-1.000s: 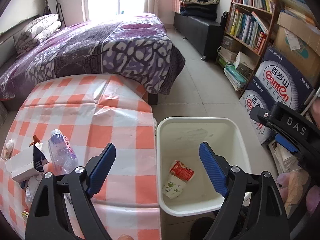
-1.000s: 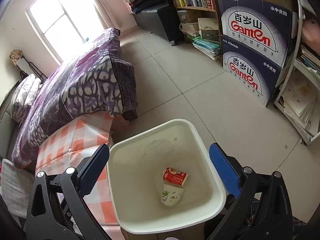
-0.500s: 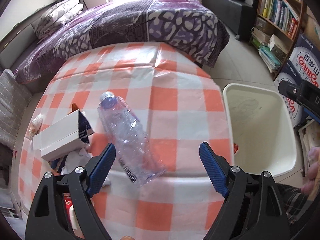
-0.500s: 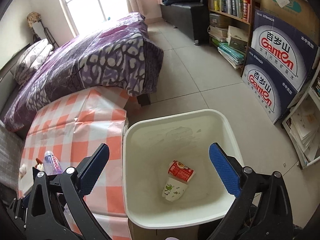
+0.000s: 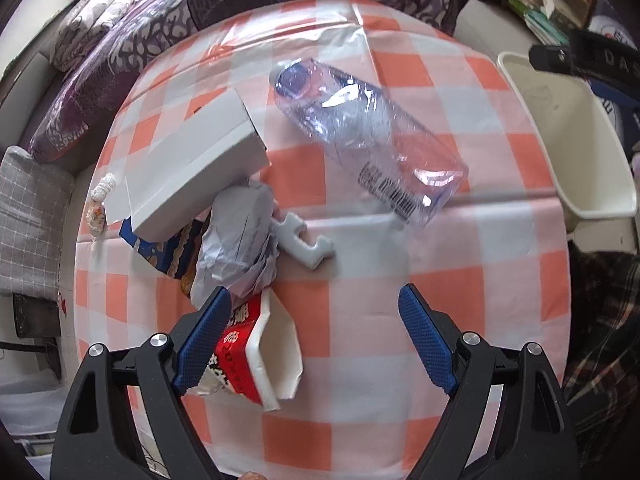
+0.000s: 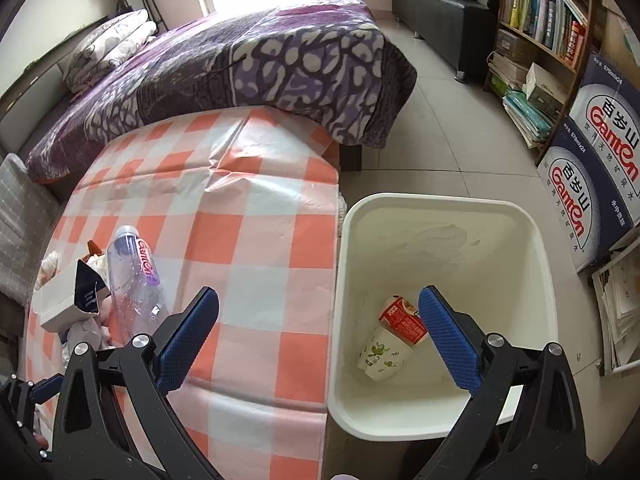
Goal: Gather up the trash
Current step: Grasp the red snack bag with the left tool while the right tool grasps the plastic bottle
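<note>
My left gripper [image 5: 314, 338] is open and empty above the checkered table [image 5: 400, 420]. Ahead of it lie a clear plastic bottle [image 5: 368, 136], a white box [image 5: 192, 160], crumpled grey paper [image 5: 240, 240], a white foam piece [image 5: 304, 242] and a red-and-white carton [image 5: 260, 354] by the left finger. My right gripper [image 6: 318, 338] is open and empty above the table edge and the white bin [image 6: 444, 208]. The bin holds a red cup [image 6: 402, 320] and a white paper cup [image 6: 380, 354]. The bottle also shows in the right wrist view [image 6: 134, 280].
A bed with a purple cover [image 6: 248, 64] stands behind the table. Blue water cartons [image 6: 596, 168] and a bookshelf [image 6: 544, 28] stand right of the bin. The bin [image 5: 560, 128] sits off the table's right edge, with the right gripper's body [image 5: 592, 60] above it.
My left gripper has swung left from the bin and come down close over the trash on the table. My right gripper has tilted left, bringing more of the table into view.
</note>
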Tool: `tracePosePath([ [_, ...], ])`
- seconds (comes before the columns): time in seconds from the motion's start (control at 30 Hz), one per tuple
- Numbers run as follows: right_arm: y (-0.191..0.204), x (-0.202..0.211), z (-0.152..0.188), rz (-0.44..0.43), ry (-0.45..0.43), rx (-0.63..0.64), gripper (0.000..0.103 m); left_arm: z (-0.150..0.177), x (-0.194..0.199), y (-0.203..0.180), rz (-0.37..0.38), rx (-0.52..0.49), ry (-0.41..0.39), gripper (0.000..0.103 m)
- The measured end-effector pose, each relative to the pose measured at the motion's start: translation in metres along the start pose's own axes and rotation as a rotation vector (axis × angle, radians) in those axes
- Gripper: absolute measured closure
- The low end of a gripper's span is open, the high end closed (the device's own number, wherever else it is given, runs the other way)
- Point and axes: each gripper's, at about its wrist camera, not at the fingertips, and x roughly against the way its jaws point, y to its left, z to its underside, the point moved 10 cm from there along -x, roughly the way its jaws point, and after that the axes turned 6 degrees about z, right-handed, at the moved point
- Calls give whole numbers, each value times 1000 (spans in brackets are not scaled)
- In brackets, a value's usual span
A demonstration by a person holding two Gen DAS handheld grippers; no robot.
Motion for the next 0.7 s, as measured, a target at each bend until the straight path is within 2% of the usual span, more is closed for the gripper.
tracePosePath([
  [0.13, 27, -4, 5, -16, 10, 78, 7, 25, -12, 11, -27, -107, 70, 16],
  [0.27, 56, -5, 9, -49, 3, 161, 7, 44, -23, 25, -29, -143, 118, 16],
  [0.47, 106, -14, 21, -126, 45, 305, 7, 53, -34, 40, -15, -164, 116, 16],
  [0.57, 125, -24, 31, -152, 83, 361, 7, 54, -35, 45, 31, -147, 110, 16],
  [0.7, 142, -36, 42, -179, 132, 406, 7, 53, -40, 64, 96, -50, 103, 26],
])
